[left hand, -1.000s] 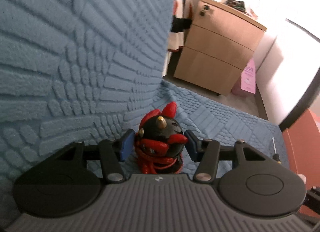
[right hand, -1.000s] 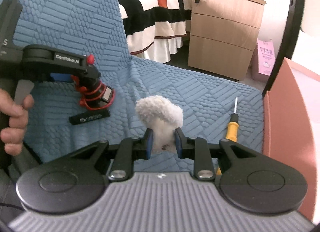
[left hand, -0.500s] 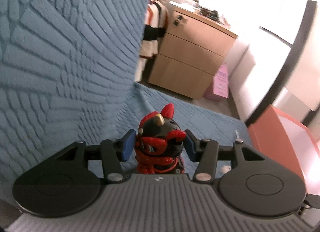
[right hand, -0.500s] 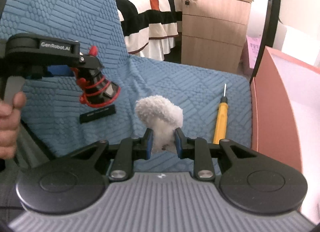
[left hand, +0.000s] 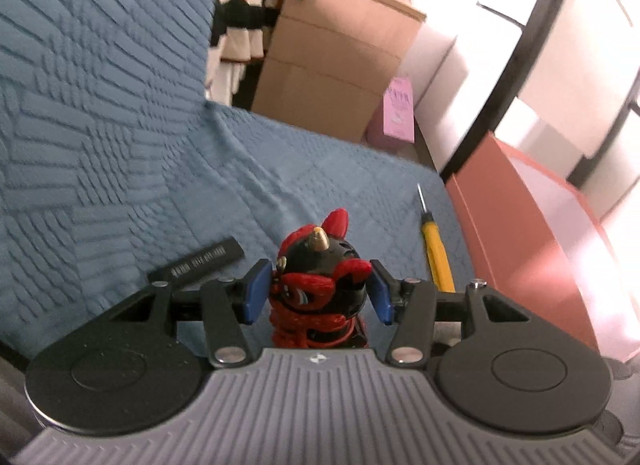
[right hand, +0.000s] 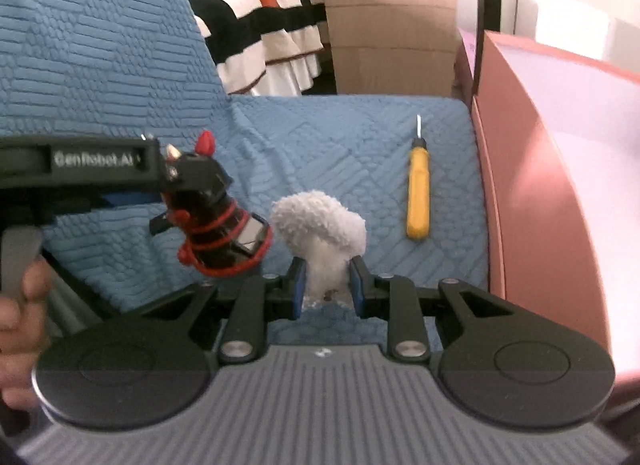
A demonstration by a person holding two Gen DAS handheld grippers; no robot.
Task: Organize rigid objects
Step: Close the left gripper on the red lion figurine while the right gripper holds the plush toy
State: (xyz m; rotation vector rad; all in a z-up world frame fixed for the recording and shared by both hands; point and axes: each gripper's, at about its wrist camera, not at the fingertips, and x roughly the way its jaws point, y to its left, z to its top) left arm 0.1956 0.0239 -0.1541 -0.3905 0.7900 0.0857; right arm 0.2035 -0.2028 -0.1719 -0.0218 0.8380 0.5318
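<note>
My left gripper (left hand: 318,291) is shut on a black and red horned figurine (left hand: 318,265) wound with red cord, held above the blue quilted seat; it also shows in the right wrist view (right hand: 208,209). My right gripper (right hand: 326,287) is shut on a white fluffy mushroom-shaped toy (right hand: 320,229). A yellow screwdriver (right hand: 417,193) lies on the seat to the right, also seen in the left wrist view (left hand: 436,245). A flat black bar (left hand: 198,263) lies on the seat at left.
A salmon-pink open box (right hand: 532,169) stands against the seat's right edge, also in the left wrist view (left hand: 516,241). The blue quilted backrest (left hand: 100,65) rises at left. A wooden drawer cabinet (right hand: 392,21) and a striped bed (right hand: 260,25) stand behind.
My left gripper has lifted the figurine and swung right, away from the backrest toward the pink box. My right gripper has moved right with the fluffy toy, closer to the box.
</note>
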